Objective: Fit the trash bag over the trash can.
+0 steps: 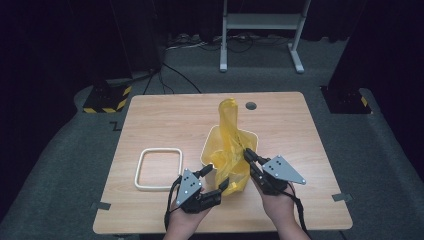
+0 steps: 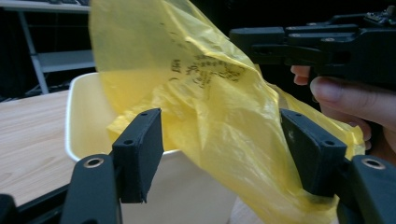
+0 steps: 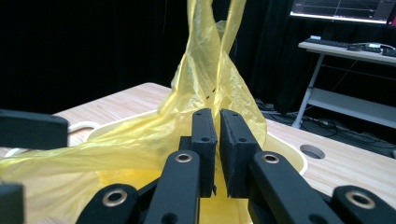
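Your right claw (image 3: 217, 154) is clenched on a fold of the yellow bag (image 1: 231, 150), which sits partly inside the cream bin (image 1: 212, 145), while your left claw (image 2: 224, 154) stands released with bag film between its jaws, so lining the bin looks half done.
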`<action>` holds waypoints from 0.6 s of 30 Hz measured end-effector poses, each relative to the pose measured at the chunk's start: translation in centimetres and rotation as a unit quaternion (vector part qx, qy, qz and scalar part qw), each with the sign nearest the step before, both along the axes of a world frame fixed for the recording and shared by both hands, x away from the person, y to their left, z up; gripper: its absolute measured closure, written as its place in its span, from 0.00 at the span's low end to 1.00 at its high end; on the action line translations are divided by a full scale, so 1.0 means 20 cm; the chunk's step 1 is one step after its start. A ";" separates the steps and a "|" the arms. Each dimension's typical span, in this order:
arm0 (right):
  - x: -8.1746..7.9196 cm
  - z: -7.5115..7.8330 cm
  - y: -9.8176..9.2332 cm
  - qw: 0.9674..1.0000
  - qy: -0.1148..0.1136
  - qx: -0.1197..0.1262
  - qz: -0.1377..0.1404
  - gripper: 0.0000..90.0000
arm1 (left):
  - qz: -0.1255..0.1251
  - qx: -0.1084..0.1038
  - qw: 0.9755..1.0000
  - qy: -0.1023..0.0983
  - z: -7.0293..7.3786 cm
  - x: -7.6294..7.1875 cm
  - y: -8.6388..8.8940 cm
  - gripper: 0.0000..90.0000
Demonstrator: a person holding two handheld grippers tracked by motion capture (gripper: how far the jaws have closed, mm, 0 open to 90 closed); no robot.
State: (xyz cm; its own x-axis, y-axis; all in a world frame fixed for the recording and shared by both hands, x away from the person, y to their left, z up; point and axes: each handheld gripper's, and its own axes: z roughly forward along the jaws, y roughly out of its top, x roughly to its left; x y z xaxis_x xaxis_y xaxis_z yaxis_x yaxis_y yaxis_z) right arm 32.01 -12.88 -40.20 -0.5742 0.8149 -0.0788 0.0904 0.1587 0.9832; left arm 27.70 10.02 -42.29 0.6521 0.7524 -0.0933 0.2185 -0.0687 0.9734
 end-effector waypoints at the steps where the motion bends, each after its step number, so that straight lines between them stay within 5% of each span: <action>1: 0.00 0.00 0.00 1.000 0.000 0.000 0.000 0.94 | 0.000 0.000 1.000 0.000 0.00 0.00 0.00 0.36; 8: -0.02 0.01 0.04 1.000 -0.004 -0.008 0.024 0.97 | -0.006 -0.001 1.000 -0.015 0.09 0.01 -0.02 0.30; 12: -0.03 0.00 0.05 1.000 -0.006 -0.010 0.028 0.97 | -0.002 -0.005 1.000 -0.011 0.13 0.06 -0.02 0.44; 18: -0.05 -0.02 0.05 0.999 -0.005 -0.011 0.029 0.98 | -0.010 0.052 0.998 0.033 0.12 0.18 -0.06 0.74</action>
State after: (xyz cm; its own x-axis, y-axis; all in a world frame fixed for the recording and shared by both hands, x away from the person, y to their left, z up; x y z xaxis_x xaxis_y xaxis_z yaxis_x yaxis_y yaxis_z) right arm 31.10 -11.89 -40.61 -0.6202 0.7777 -0.1028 0.0702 0.1856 0.9801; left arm 31.27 8.90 -39.85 0.6622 0.7470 -0.0584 0.2797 -0.1742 0.9441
